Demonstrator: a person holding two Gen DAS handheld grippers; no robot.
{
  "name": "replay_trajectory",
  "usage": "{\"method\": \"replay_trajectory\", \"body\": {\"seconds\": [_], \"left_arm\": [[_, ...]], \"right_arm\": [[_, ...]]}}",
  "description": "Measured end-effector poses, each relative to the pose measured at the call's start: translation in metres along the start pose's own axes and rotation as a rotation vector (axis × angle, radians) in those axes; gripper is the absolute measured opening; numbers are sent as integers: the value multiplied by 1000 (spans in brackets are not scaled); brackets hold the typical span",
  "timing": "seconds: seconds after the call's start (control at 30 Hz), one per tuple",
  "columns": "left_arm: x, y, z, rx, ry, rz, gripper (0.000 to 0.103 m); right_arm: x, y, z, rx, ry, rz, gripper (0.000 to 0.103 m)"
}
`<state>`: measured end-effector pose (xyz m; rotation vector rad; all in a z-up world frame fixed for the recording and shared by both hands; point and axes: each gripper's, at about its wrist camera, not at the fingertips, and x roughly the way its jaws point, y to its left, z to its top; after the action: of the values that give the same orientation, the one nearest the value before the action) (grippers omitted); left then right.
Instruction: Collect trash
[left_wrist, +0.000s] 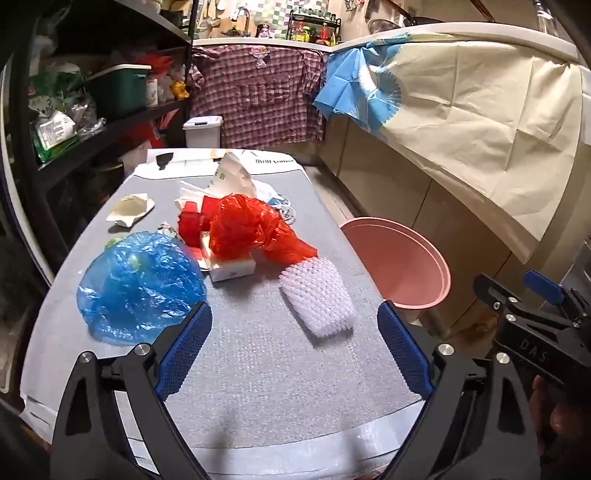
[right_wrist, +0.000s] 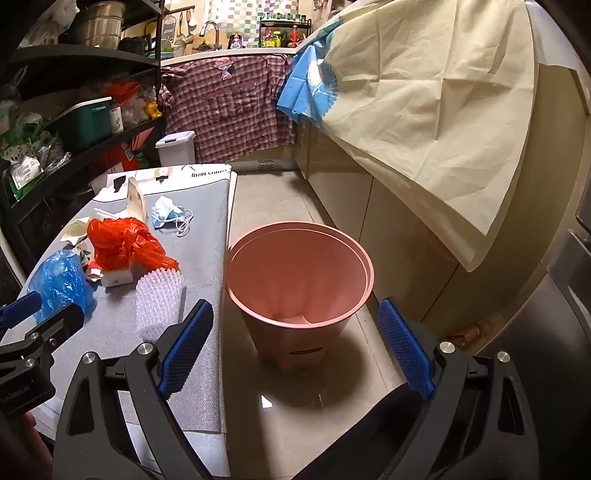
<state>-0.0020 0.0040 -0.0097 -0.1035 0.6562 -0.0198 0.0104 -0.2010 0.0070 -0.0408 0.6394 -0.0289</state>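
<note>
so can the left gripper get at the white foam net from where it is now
Probably yes. The left gripper has its jaws wide open and the white foam net lies just ahead on the table, with nothing between them.

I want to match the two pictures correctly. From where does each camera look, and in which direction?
Left wrist: on the left claw, looking down at the table with trash; the right claw and a hand show.
Right wrist: on the right claw, facing the pink bin on the floor.
Shared: table, bin, white brush.
</note>
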Motion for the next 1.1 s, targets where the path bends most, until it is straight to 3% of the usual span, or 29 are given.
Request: {"method": "replay_trajectory", "body": {"seconds": [1.1], "left_arm": [[-2,0,-1,4,-10,-22,85]], "right_arm": [[1,4,-1,-1,4,3,89]]}}
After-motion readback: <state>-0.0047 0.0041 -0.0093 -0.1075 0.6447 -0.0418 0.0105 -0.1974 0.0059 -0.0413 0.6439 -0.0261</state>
